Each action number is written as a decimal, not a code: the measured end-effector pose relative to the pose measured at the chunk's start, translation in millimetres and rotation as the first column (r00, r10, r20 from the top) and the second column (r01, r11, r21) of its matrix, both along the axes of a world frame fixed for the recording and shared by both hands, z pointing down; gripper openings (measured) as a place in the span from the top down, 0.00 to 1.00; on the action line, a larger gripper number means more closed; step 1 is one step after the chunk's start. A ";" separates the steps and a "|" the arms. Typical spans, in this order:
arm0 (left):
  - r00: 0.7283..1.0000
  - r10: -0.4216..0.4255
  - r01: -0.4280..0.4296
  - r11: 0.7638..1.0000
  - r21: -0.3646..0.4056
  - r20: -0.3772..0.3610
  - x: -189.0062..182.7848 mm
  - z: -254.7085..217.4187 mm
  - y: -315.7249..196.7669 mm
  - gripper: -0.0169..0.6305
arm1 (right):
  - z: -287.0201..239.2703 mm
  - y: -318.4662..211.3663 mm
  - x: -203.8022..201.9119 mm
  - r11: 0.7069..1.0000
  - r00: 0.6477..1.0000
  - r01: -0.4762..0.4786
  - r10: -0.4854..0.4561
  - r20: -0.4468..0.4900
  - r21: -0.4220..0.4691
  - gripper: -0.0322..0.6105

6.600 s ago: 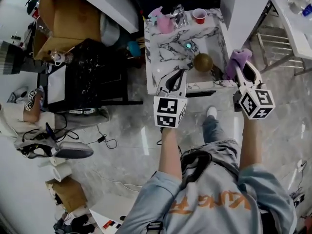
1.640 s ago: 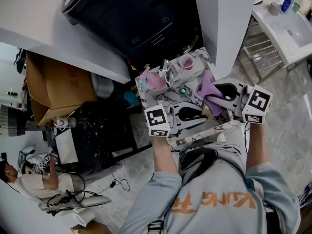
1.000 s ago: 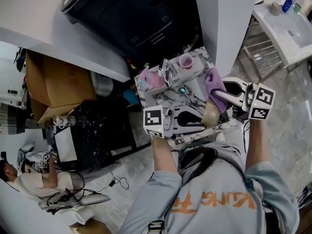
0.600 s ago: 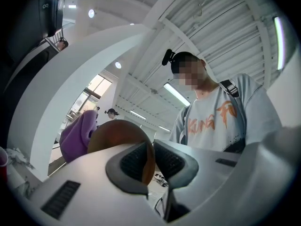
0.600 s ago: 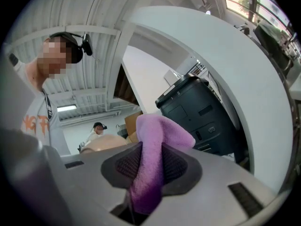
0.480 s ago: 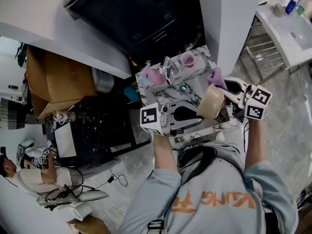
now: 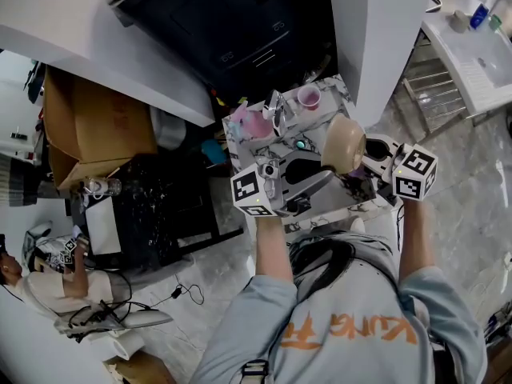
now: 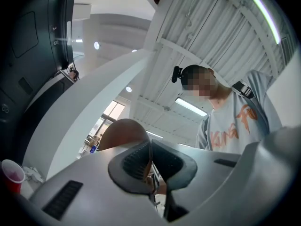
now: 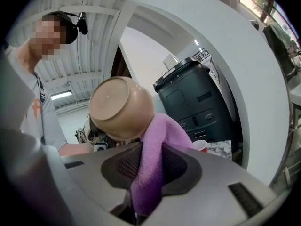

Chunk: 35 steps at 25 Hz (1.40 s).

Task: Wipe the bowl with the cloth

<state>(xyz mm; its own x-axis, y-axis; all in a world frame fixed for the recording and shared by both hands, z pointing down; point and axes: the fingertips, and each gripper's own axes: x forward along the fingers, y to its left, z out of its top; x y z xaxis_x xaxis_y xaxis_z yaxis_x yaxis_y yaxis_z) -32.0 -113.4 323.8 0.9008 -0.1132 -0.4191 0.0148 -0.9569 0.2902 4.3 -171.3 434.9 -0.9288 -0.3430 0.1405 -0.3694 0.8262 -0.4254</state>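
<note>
A tan bowl (image 7: 344,146) is held up over the counter with its underside turned toward me. My left gripper (image 7: 326,176) reaches in from the left; in the left gripper view its jaws (image 8: 150,150) are closing and their pads press on the bowl's thin rim, with the bowl (image 8: 123,133) rising behind the left jaw. My right gripper (image 7: 366,155) comes in from the right and is shut on a purple cloth (image 9: 151,171). In the right gripper view the cloth lies against the side of the bowl (image 9: 121,108). The bowl hides most of the cloth in the head view.
The marble-patterned counter (image 7: 240,149) carries a red cup (image 7: 308,97), a pink bottle (image 7: 254,123) and a faucet (image 7: 276,106). A black machine (image 7: 232,22) stands behind, a white pillar (image 7: 376,30) to the right, a cardboard box (image 7: 96,126) left. A person (image 7: 40,270) sits on the floor.
The bowl, on the counter at first, is now lifted. Over the last second it rose and turned its underside up, and the cloth went from above the bowl to behind it.
</note>
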 end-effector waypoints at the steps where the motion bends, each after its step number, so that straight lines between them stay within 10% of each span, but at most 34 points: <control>1: 1.000 -0.020 0.020 1.000 0.001 -0.010 -0.6 -2.0 -2.4 0.92 | 2.2 2.0 -2.0 1.000 1.000 0.008 -0.007 -0.008 0.001 0.76; 7: 0.982 -0.184 0.182 0.983 -0.036 -0.044 -12.2 -8.6 -27.1 0.92 | 9.4 17.2 -16.8 0.997 0.996 0.081 -0.081 -0.041 0.008 0.76; 15: 0.922 -0.334 0.354 0.932 -0.076 0.195 -14.3 29.9 -53.9 0.92 | -14.4 41.6 -29.4 0.972 0.974 0.224 -0.224 -0.001 0.077 0.76; 22: 0.888 -0.306 0.354 0.931 -0.086 0.343 -11.8 62.5 -51.0 0.92 | -51.1 34.9 -17.3 0.977 0.963 0.178 -0.197 0.182 0.116 0.76; 35: 0.891 -0.211 0.260 0.963 -0.073 0.401 -2.5 80.9 -35.4 0.92 | -46.9 26.7 -10.4 0.985 0.983 0.092 -0.113 0.142 0.146 0.76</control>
<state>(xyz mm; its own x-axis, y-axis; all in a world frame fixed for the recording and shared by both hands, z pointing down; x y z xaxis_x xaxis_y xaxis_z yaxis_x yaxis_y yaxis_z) -34.4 -148.8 404.7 0.9290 -0.3697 -0.0131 -0.3435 -0.8752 0.3407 -6.2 -144.6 388.0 -0.9670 -0.2510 -0.0446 -0.2204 0.9112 -0.3480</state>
